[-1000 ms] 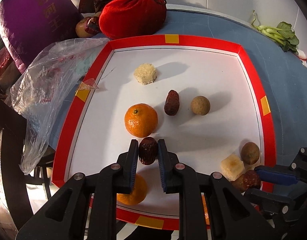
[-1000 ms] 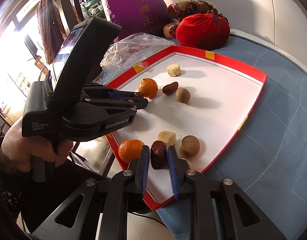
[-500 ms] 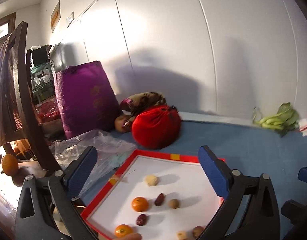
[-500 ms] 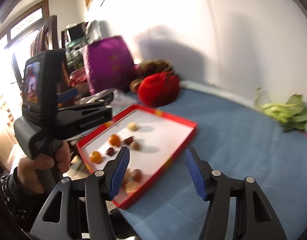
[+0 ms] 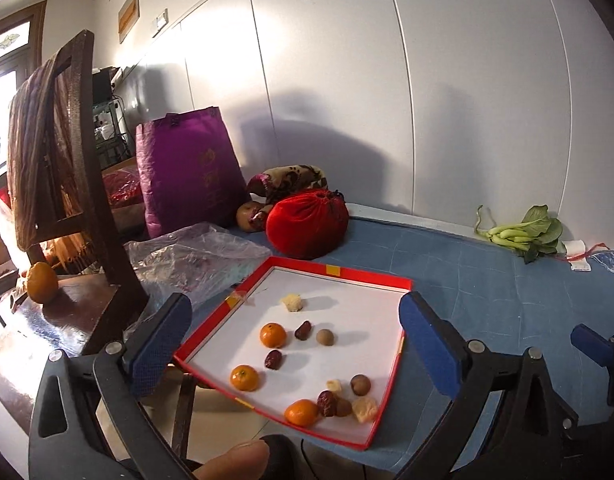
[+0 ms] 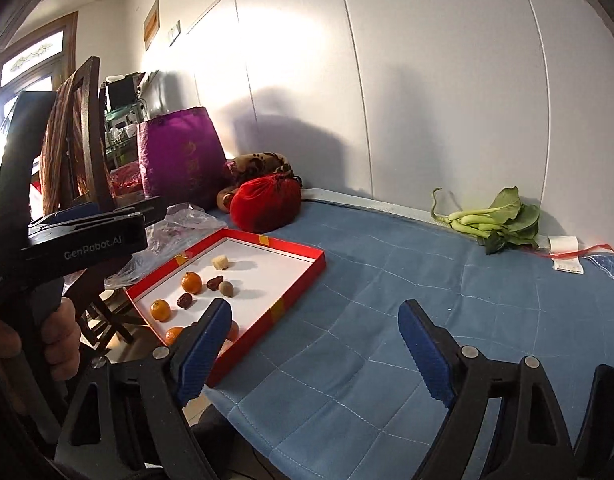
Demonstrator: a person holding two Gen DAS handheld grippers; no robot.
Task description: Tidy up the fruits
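Note:
A red-rimmed white tray [image 5: 339,270] [image 6: 295,296] lies on a blue quilted table. On it are three mandarins [image 5: 272,335] [image 5: 245,377] [image 5: 302,412], dark red dates [image 5: 273,359] [image 5: 303,330] [image 5: 327,403], brown round longans [image 5: 325,337] [image 5: 360,384] and pale lumps [image 5: 292,303] [image 5: 364,409]. My left gripper [image 5: 295,344] is open and empty, held back and above the tray's near edge. My right gripper [image 6: 315,344] is open and empty, over the table right of the tray.
A red pouch [image 5: 307,224], a purple bag [image 5: 187,172] and a clear plastic bag [image 5: 195,256] lie beyond and left of the tray. Green bok choy [image 5: 523,232] lies at the far right. A wooden chair [image 5: 67,200] with a yellow fruit [image 5: 42,282] stands left.
Both grippers held dates close over the tray a second ago. They let go, opened wide and pulled back and up; the dates now lie on the tray.

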